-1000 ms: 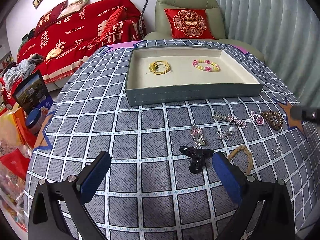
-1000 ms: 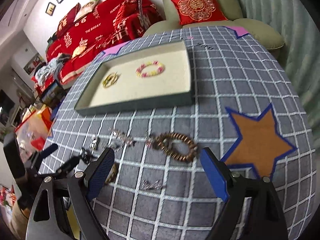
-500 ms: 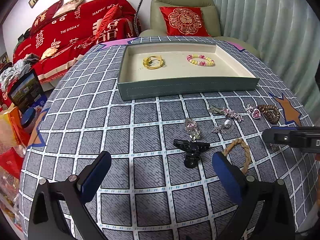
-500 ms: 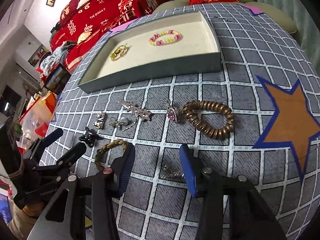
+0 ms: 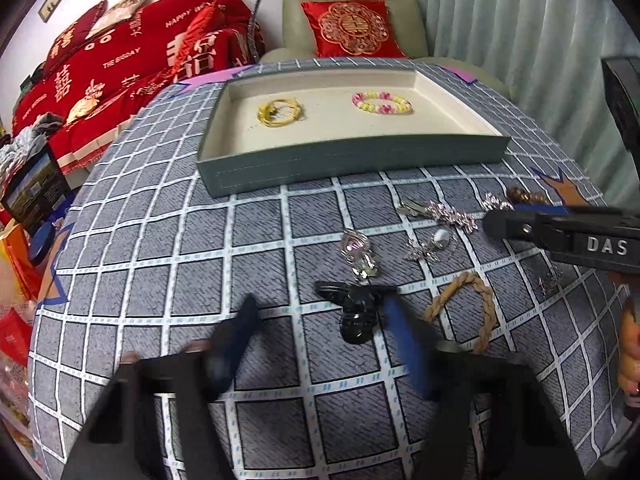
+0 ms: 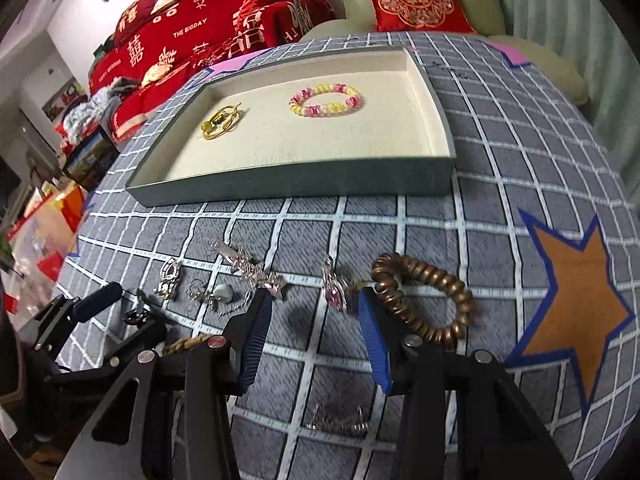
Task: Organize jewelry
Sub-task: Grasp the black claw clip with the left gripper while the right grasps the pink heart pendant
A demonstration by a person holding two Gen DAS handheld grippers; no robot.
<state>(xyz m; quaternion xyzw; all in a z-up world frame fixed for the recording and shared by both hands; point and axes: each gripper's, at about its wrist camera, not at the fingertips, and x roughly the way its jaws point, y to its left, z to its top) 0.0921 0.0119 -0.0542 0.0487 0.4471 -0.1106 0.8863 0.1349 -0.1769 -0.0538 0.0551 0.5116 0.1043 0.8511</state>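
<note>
Our left gripper [image 5: 320, 320]: jaws just closing, half-spread, gripping nothing yet. Black hair clip [image 5: 356, 306] lies between tips, against right finger; wings run crosswise, body points toward us. Our right gripper [image 6: 312, 332]: half-spread, empty, pink gem charm [image 6: 335, 290] just beyond. Tray [image 5: 352, 162] toward table's far edge.
</note>
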